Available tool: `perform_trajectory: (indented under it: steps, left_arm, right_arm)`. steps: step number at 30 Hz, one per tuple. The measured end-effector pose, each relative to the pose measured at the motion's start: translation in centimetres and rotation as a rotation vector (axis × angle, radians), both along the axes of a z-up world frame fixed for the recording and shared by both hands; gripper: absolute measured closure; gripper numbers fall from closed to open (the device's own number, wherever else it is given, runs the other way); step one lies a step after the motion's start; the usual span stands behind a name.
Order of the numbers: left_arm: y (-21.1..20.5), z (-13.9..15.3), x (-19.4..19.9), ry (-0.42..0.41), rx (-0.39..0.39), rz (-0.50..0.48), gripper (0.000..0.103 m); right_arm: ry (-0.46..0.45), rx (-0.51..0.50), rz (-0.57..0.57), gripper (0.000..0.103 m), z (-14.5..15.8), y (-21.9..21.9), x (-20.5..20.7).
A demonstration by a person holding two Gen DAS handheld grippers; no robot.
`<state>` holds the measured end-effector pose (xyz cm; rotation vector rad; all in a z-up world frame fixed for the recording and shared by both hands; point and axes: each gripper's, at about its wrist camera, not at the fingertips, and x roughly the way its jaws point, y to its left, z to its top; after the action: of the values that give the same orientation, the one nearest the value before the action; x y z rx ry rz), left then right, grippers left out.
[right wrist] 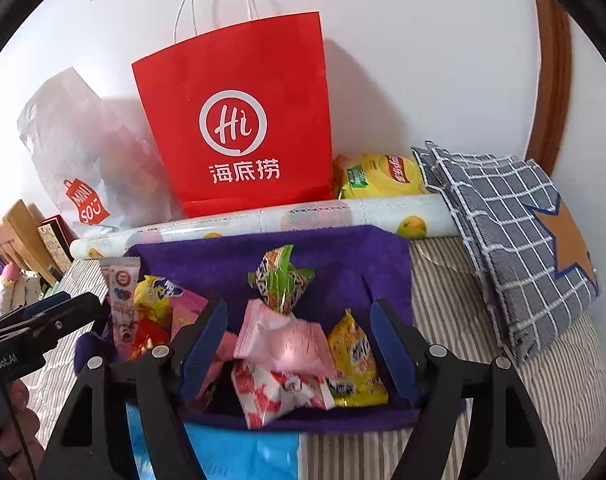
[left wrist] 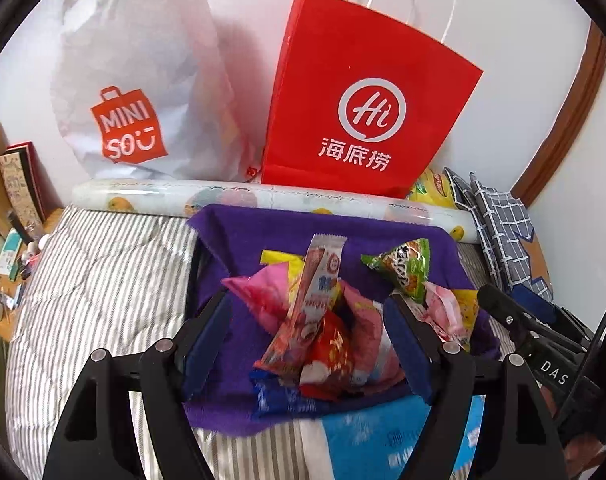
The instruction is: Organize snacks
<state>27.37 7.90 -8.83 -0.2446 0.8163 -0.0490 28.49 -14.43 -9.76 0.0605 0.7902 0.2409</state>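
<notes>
A purple felt bin (left wrist: pixel 239 240) (right wrist: pixel 343 256) sits on the striped bed and holds several snack packets. In the left wrist view I see a tall red-and-white stick pack (left wrist: pixel 311 300), pink packets (left wrist: pixel 263 296) and a green triangular pack (left wrist: pixel 403 268). In the right wrist view a pink packet (right wrist: pixel 279 340), a yellow packet (right wrist: pixel 355 364) and the green triangular pack (right wrist: pixel 281 280) show. My left gripper (left wrist: pixel 307 344) is open above the bin's left side. My right gripper (right wrist: pixel 299 348) is open above its right side. Neither holds anything.
A red paper bag (left wrist: pixel 367 96) (right wrist: pixel 239 120) and a white Miniso bag (left wrist: pixel 135 88) lean on the wall behind a fruit-print roll (left wrist: pixel 263 200). A yellow chip bag (right wrist: pixel 379 176) and a checked pillow (right wrist: pixel 511 240) lie at right. A blue pack (left wrist: pixel 383 432) lies in front.
</notes>
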Motion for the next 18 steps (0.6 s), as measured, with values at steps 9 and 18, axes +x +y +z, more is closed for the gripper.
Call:
perform_trajectory:
  steps: [9,18]
  left_arm:
    - [-1.3,4.2,-6.3,-0.064,0.006,-0.010,0.013]
    - [-2.8,7.2,-13.6,-0.116,0.006,-0.022,0.005]
  right_arm:
    - [-0.054,0.008,-0.016,0.030,5.1,-0.7,-6.0]
    - [-0.080,-0.041,-0.027,0.025,8.6,-1.3,-13.9]
